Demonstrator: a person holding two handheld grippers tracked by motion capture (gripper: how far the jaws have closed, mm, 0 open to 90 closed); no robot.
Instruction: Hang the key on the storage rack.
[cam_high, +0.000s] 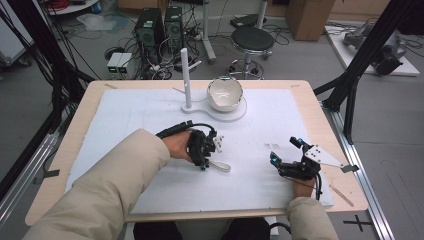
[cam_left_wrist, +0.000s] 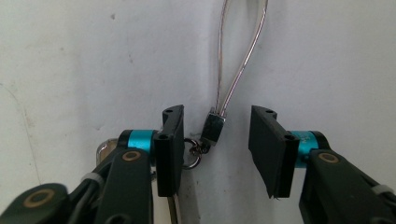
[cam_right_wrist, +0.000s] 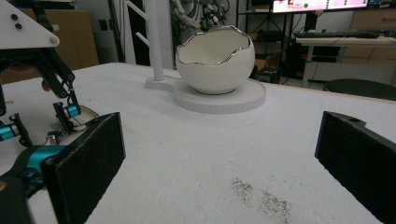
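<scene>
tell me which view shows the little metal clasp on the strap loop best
The left gripper view: the metal clasp sits close up between the left claw's pads, neither touching it, with its small ring beside one pad. The high view shows just the pale strap loop lying on the white mat.

Open mat near the front edge, clutter toward the back

The white stand (cam_high: 220, 111) with its post (cam_high: 186, 75) and egg-shaped bowl (cam_high: 225, 93) blocks the table's (cam_high: 320, 120) far edge middle; the mat's left and right sides lie open for passage.
</scene>
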